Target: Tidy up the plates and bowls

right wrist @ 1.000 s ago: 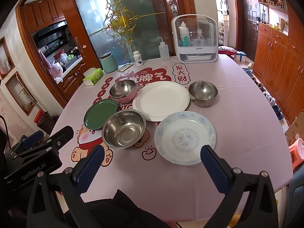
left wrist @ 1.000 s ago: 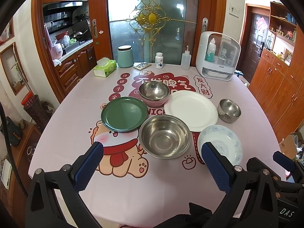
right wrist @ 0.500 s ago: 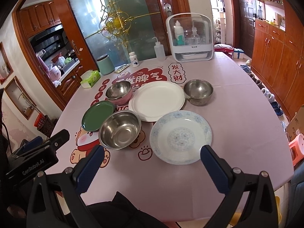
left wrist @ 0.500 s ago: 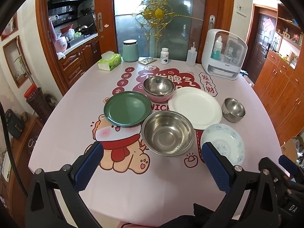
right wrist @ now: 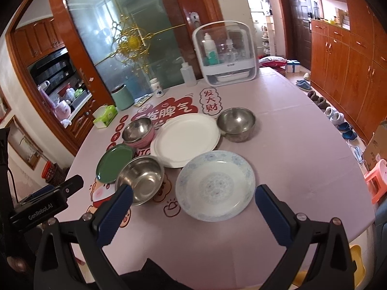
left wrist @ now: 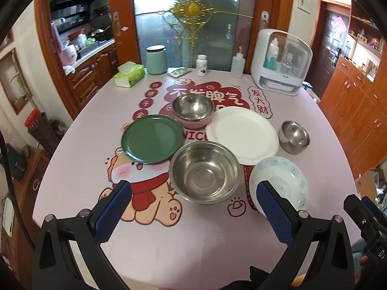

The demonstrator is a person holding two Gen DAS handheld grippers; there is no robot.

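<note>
On the pink tablecloth sit a green plate (left wrist: 152, 138), a large white plate (left wrist: 241, 138), a blue-patterned plate (right wrist: 215, 185), a big steel bowl (left wrist: 205, 171), a small steel bowl (left wrist: 293, 136) and a steel bowl nested in a pink bowl (left wrist: 193, 111). My left gripper (left wrist: 193, 207) hovers open over the near table edge, in front of the big steel bowl. Just short of the patterned plate, my right gripper (right wrist: 192, 209) is open too. Nothing is held.
At the far edge stand a white steriliser box (left wrist: 281, 62), a squeeze bottle (left wrist: 236, 66), a pill bottle (left wrist: 201, 65), a green canister (left wrist: 156, 60) and a tissue pack (left wrist: 129, 77). Wooden cabinets line the right wall; shoes lie on the floor (right wrist: 336, 118).
Both grippers have drifted slightly, so the dishes shift a little in view. The right view has tilted and moved closer to the patterned plate. No dish has moved.
</note>
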